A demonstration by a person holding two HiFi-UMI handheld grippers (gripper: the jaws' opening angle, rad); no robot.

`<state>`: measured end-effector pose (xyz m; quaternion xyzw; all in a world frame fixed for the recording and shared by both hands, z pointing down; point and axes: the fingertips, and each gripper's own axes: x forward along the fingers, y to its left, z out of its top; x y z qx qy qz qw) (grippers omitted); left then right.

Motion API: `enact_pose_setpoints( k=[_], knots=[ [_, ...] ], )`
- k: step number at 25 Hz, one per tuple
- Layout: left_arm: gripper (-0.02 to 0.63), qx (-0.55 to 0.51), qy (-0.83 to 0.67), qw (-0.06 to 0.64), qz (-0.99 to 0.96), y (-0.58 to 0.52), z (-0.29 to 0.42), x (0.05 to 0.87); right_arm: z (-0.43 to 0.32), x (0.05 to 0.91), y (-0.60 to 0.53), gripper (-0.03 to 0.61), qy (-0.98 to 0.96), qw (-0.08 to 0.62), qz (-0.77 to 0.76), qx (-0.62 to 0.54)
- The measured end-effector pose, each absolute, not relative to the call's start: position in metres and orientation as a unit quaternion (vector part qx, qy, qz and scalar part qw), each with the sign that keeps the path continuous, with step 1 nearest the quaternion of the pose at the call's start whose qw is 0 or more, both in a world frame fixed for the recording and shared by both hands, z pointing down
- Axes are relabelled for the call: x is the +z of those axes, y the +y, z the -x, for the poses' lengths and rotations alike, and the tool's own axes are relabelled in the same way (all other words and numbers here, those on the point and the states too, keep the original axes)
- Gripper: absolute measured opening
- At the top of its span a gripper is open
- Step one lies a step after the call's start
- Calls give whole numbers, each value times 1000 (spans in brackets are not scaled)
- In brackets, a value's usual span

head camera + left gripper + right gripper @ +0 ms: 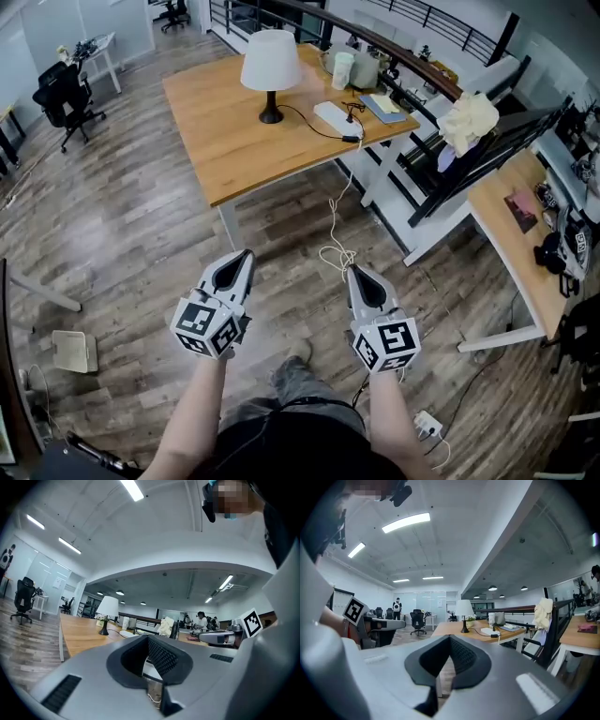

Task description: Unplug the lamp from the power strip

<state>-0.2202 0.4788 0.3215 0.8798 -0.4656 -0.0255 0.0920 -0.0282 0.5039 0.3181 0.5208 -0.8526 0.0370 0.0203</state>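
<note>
Both tongs pinched fully together, nothing in them: left tongs [246, 255] and right tongs [354, 270] hang out in front of me over the floor, well apart from the counter [225, 141].

The lamp [271, 66] stands upright mid-counter. The power strip [335, 115] lies near the far right edge, and the lamp's thin black cord [309, 125] runs over towards it.

**Risks:**
- Pulling on the cord rather than the plug could tip the lamp; it looks top-heavy on a small base.
- The strip looks loose, so one-handed pulling may drag it off the edge. It probably needs pinning.
- A white cable [334, 211] drops off the counter and coils on the floor ahead of me, so I could snag it walking in.

**Materials and shapes:**
- Lamp: white tapered shade, slim dark stem, round dark foot.
- Strip: flat white oblong, looks like smooth plastic.
- Counter: pale wood top, white legs.
- Floor: grey-brown planks.
</note>
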Motion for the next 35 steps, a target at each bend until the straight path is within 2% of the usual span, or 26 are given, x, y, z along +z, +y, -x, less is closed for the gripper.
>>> enact_pose_setpoints(
  k=[17, 35],
  knots=[
    [-3, -42, -452, 75, -888, 348, 147, 315, -31, 311, 375, 8, -855, -8, -518, 36],
    [-3, -55, -424, 90, -899, 258, 123, 324, -38, 322, 302, 8, -848, 8, -527, 47]
  ],
)
